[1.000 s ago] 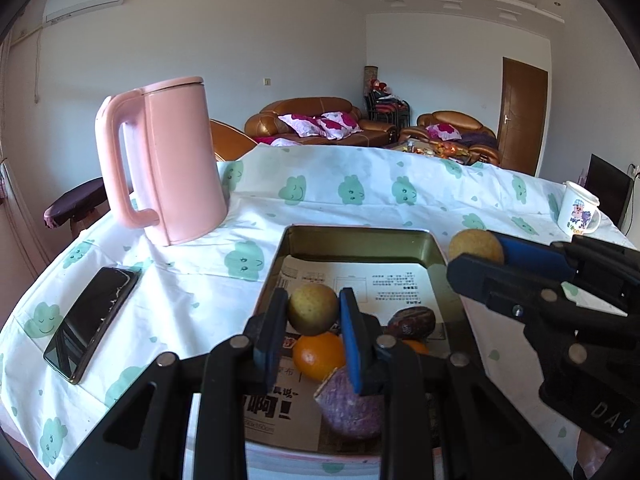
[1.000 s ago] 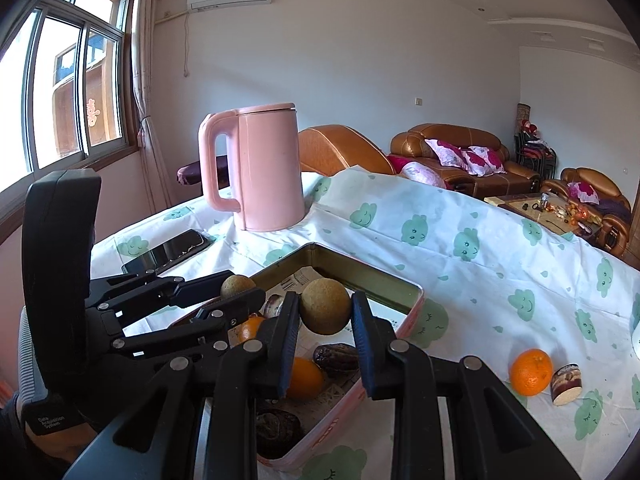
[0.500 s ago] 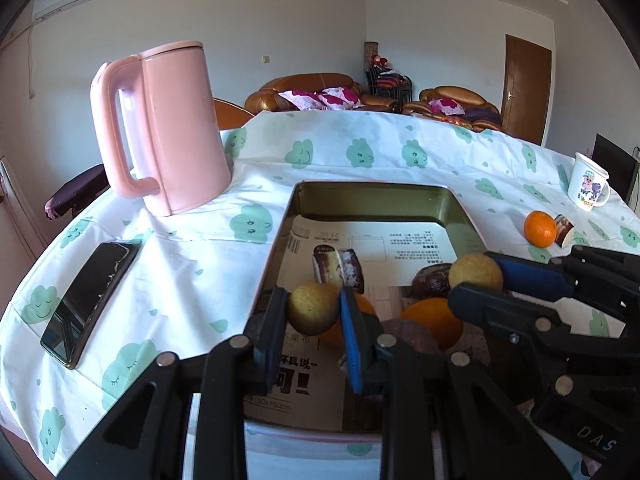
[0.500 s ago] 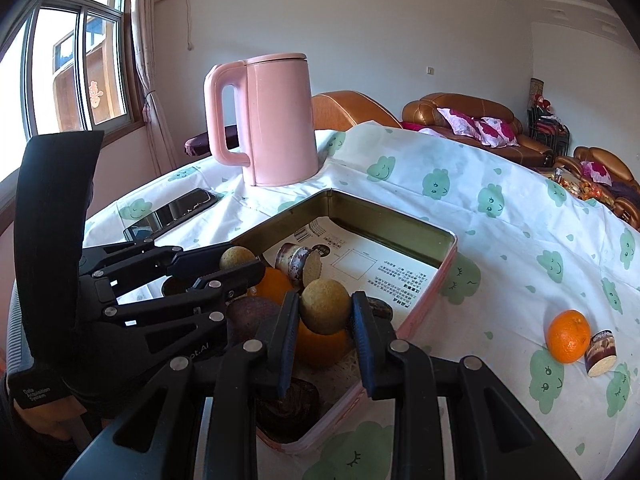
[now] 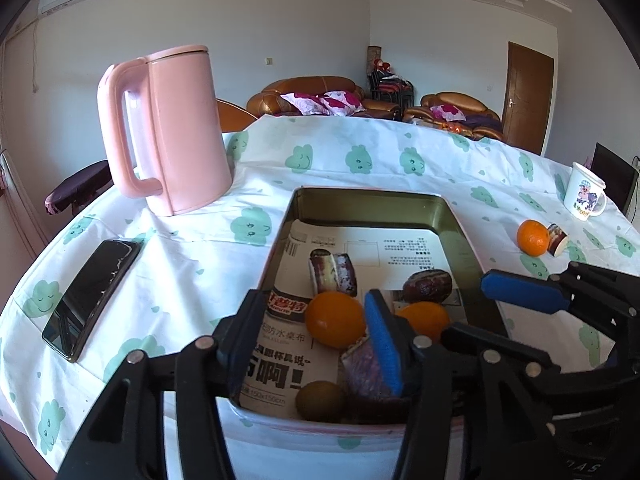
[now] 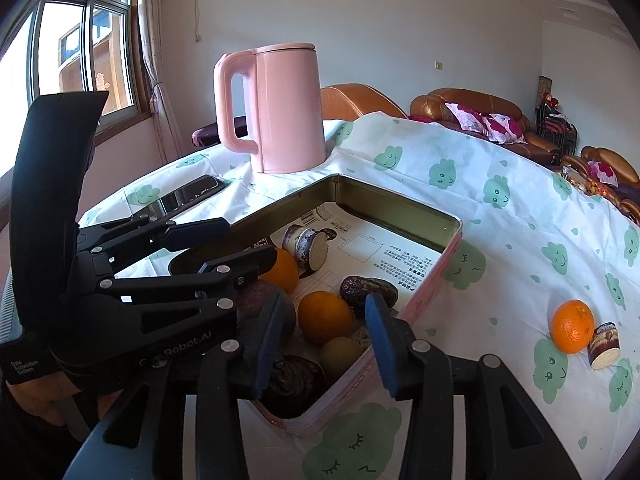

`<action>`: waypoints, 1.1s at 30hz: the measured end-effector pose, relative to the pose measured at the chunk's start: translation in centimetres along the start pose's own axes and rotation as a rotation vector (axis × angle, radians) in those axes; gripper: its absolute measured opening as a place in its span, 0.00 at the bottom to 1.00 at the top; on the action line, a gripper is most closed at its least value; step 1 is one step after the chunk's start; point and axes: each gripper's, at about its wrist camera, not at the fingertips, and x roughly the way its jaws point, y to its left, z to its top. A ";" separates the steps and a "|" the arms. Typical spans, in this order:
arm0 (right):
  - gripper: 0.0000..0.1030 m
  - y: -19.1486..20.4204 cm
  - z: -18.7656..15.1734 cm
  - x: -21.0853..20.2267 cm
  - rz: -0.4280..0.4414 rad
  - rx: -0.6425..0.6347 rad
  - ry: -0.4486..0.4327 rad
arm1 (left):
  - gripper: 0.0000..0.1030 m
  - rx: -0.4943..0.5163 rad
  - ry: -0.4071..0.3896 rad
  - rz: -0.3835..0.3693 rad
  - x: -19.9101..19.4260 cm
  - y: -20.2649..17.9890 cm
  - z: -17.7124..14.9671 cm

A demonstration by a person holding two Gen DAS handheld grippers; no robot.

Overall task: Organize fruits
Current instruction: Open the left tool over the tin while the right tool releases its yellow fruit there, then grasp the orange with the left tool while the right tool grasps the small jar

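Observation:
A metal tin (image 5: 372,194) (image 6: 404,200) lined with printed paper holds two oranges (image 5: 335,319) (image 6: 325,317), a date (image 5: 427,286) (image 6: 368,290), cut purple pieces (image 5: 332,272) (image 6: 306,242) and small brown round fruits (image 5: 320,400) (image 6: 341,353). My left gripper (image 5: 316,340) is open and empty over the tin's near end. My right gripper (image 6: 326,340) is open and empty over the tin's near corner. Another orange (image 5: 532,237) (image 6: 572,326) and a cut piece (image 5: 557,239) (image 6: 604,345) lie on the cloth to the right.
A pink kettle (image 5: 168,128) (image 6: 276,108) stands behind the tin at the left. A black phone (image 5: 94,296) (image 6: 188,196) lies on the cloth at the left. A white mug (image 5: 584,192) stands far right. Sofas are beyond the table.
Both grippers opened and let go of their brown round fruits, which now lie in the tin's near end.

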 end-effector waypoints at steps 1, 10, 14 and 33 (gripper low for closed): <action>0.51 -0.3 -0.1 -0.5 -0.007 0.005 -0.007 | 0.68 0.000 -0.010 0.007 -0.3 -0.2 0.1; 0.56 -6.7 -1.3 -4.4 -0.146 0.079 -0.040 | 0.94 0.029 -0.109 -0.044 -2.7 -3.9 2.6; 0.56 -11.8 -1.9 -5.9 -0.319 0.156 -0.041 | 0.96 0.065 -0.100 -0.090 -2.1 -7.3 3.7; 0.35 -23.0 -3.6 -1.6 -0.345 0.460 0.148 | 0.97 0.133 0.026 -0.153 4.9 -16.5 5.1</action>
